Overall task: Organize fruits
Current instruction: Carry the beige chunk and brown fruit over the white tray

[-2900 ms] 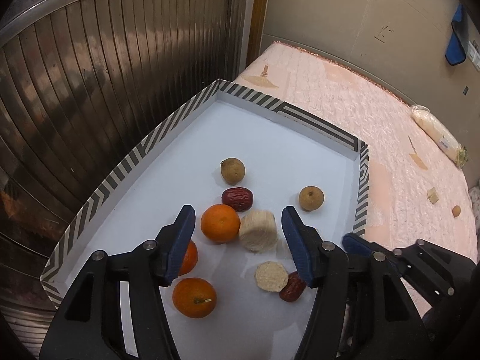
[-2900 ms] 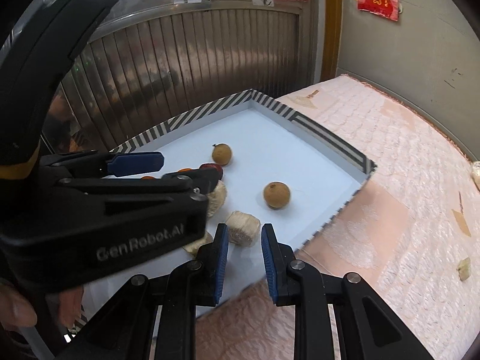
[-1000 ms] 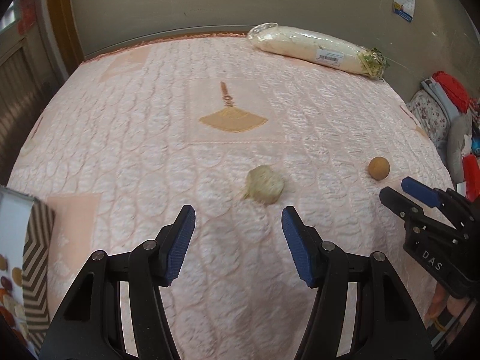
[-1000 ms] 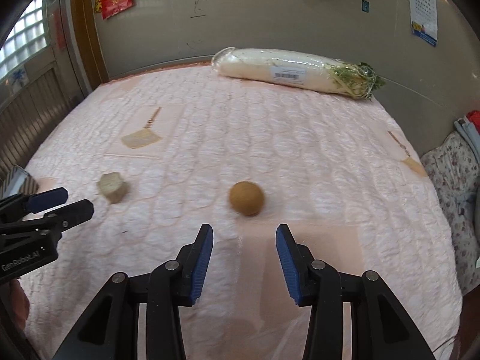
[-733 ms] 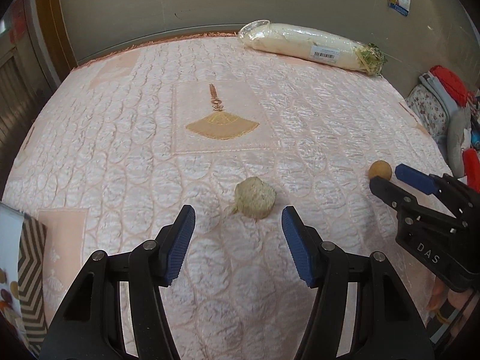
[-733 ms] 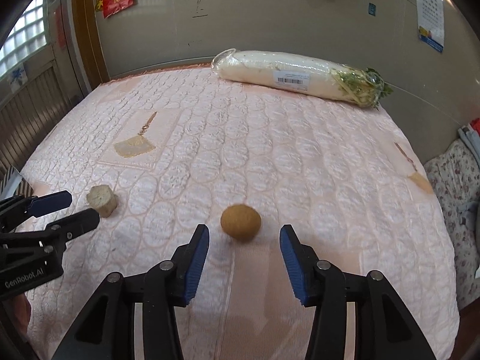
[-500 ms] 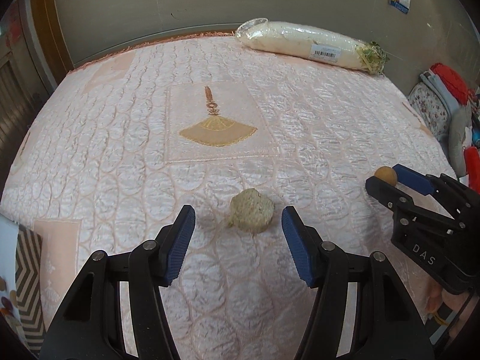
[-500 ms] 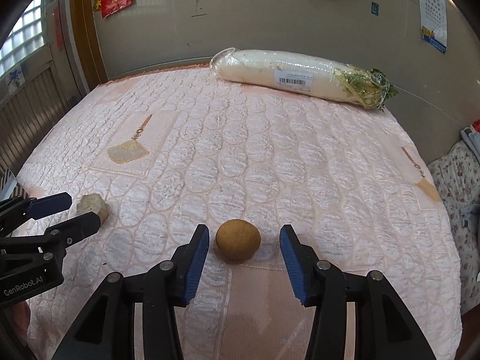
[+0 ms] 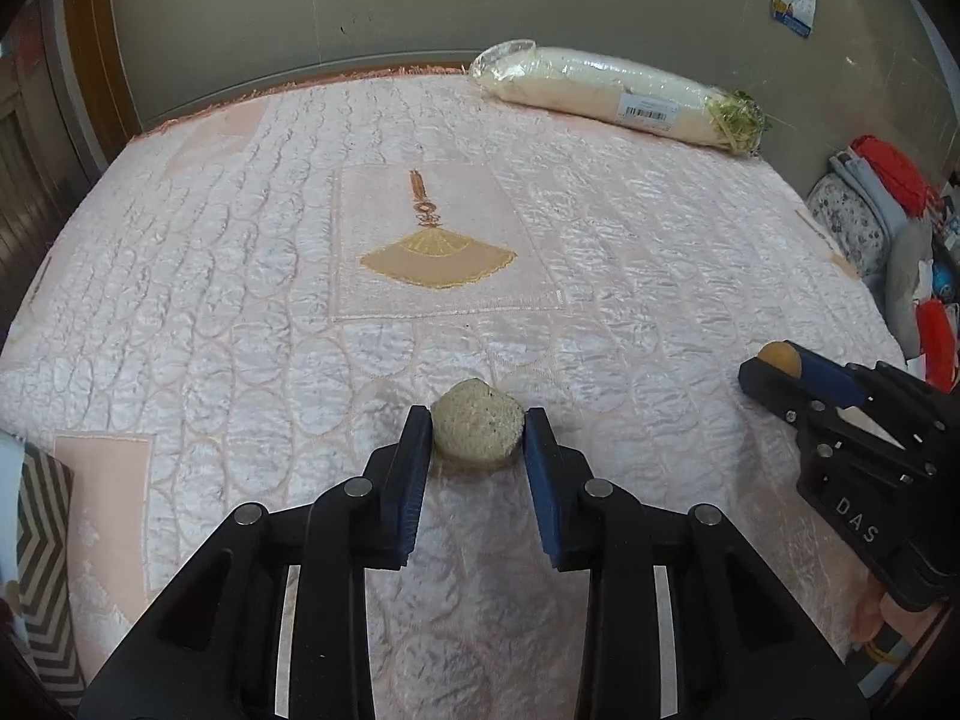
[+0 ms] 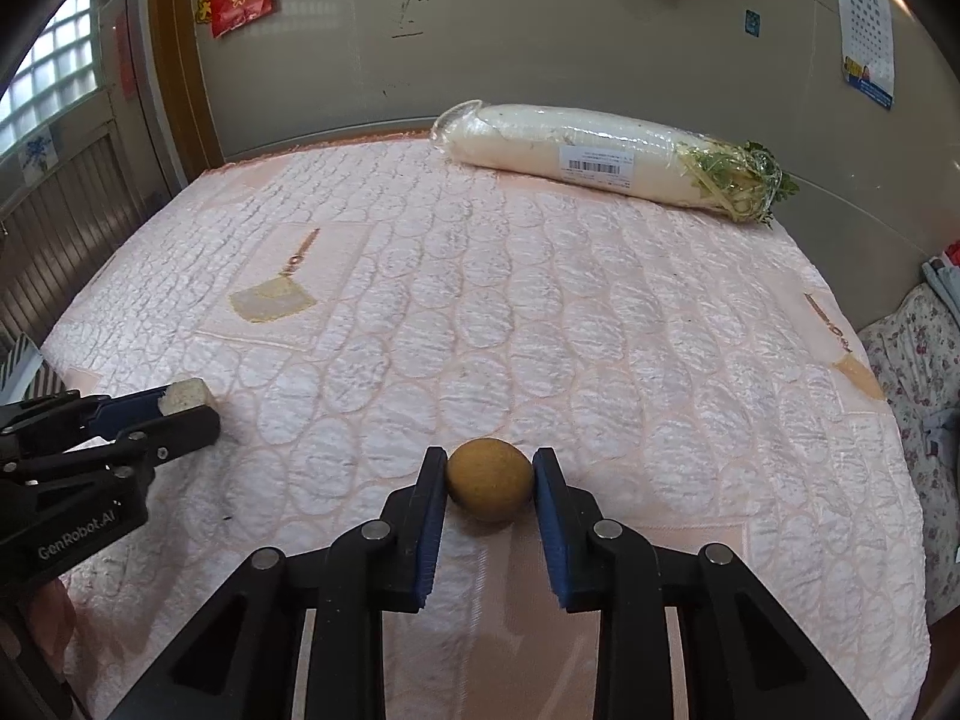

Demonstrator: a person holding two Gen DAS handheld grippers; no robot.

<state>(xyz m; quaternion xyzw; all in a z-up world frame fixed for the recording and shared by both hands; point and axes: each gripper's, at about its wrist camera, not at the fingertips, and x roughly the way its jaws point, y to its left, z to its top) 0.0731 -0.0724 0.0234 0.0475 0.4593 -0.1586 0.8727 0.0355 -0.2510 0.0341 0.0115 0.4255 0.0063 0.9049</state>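
Observation:
A pale beige rough chunk [image 9: 477,427] lies on the pink quilted bed, and my left gripper [image 9: 478,429] is shut on it, both blue pads touching its sides. It also shows in the right wrist view [image 10: 185,394], between the left gripper's fingers [image 10: 135,414]. A round brown fruit [image 10: 489,478] sits on the quilt, and my right gripper [image 10: 489,471] is shut on it. In the left wrist view the brown fruit [image 9: 778,357] peeks out at the tip of the right gripper [image 9: 792,369].
A long plastic-wrapped white radish [image 10: 606,159] lies along the far edge by the wall; it also shows in the left wrist view [image 9: 618,96]. The striped rim of the white tray [image 9: 42,516] is at the left. Clothes [image 9: 888,192] are piled at the right.
Both grippers swung from the tray to the quilt, moved forward and closed: the left onto the beige chunk, the right onto the brown fruit.

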